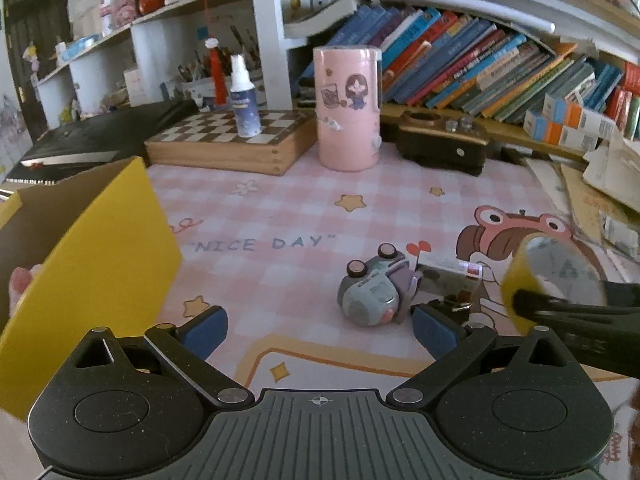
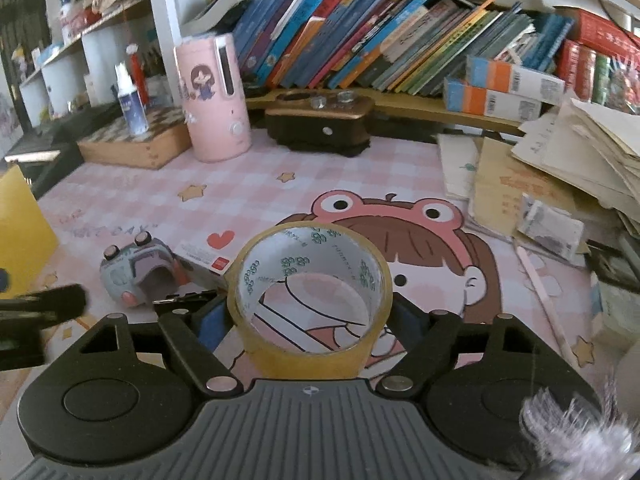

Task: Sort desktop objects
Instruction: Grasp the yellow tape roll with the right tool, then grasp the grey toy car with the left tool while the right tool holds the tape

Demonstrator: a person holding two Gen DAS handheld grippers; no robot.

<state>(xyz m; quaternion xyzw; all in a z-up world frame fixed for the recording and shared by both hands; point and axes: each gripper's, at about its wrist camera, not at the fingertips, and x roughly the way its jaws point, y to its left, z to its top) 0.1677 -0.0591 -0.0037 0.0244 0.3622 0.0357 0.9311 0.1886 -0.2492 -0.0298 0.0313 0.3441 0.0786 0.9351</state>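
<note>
Presently in hand: tape roll point(image 2: 310, 292), clamped between the pads of the right gripper point(image 2: 308, 316) above the bench point(image 2: 360, 184), not yet sorted. Left gripper point(image 1: 320, 330): jaws apart, empty. Outstanding on the bench: toy car point(image 1: 374, 292), small card point(image 1: 448, 274). Yellow box point(image 1: 92, 276) at left, contents hidden, is the likely destination.

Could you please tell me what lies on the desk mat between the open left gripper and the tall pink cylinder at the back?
In the left wrist view, between the left gripper and the tall pink cylinder, only bare checked mat.
</note>
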